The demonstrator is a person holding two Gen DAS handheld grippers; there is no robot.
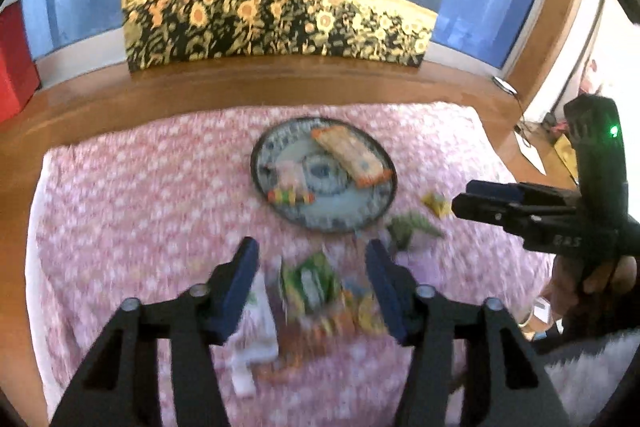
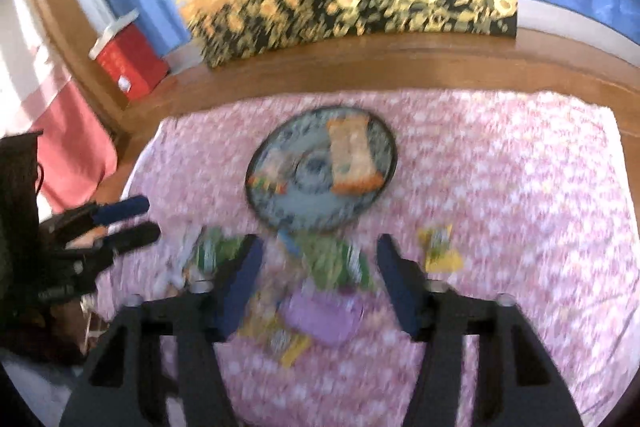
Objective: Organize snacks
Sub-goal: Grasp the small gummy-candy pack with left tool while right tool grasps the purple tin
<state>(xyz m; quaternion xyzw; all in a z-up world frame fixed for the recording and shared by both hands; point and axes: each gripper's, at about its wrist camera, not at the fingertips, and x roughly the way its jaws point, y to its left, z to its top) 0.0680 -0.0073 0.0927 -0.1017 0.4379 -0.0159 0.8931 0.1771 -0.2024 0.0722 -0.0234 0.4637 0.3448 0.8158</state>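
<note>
Snacks (image 1: 316,291) are lying loose on the pink cloth (image 1: 120,227) covering the desk, mostly bunched right under and between the tools. The plate (image 1: 288,211), sitting just ahead of both tools, looks like the collection spot. It is already carrying an orange packet (image 1: 352,155) and a small striped packet (image 1: 290,195). The purple pouch (image 2: 320,315) and green packet (image 2: 336,259) are sitting between the right tool's (image 2: 318,267) fingers, and a yellow packet (image 2: 440,251) is just outside its right finger. The left tool (image 1: 312,263) is hanging wide open over a green packet, gripping nothing. The right tool is also spread wide and empty. Heavy blur, so I can't tell whether either is touching the wrappers.
</note>
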